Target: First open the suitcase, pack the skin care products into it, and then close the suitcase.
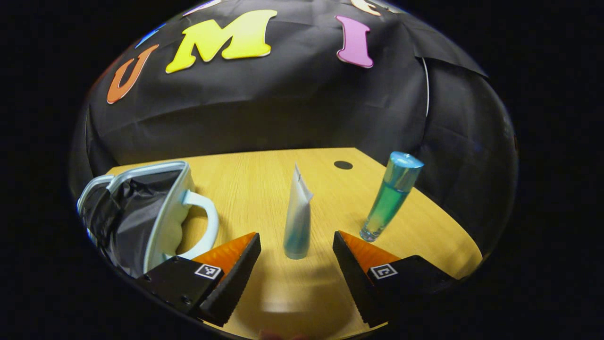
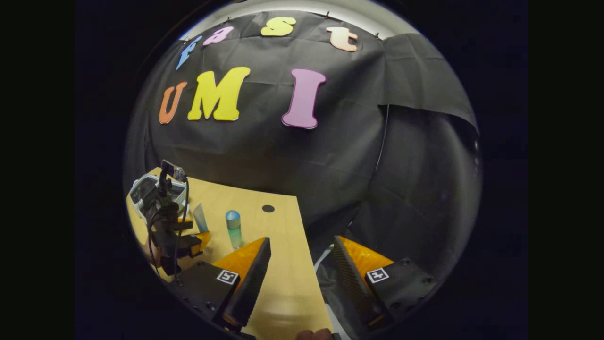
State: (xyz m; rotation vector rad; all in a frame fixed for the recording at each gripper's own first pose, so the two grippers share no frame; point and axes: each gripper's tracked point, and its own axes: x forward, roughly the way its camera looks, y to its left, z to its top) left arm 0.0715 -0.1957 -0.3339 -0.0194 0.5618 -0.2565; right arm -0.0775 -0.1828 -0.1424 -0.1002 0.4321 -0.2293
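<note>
- Left claw is hanging with fingers apart, framing the upright tube mid-bench.
- Tube is looking light and squashy; gripping its lower body seems safest.
- Right claw is waiting spread apart.

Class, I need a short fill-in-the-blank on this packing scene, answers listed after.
1. The suitcase on the wooden table is already ____.
2. The white tube stands between the open left claw's ____.
3. The bottle of green liquid has a ____ cap.

Missing words: open; fingers; blue
</note>
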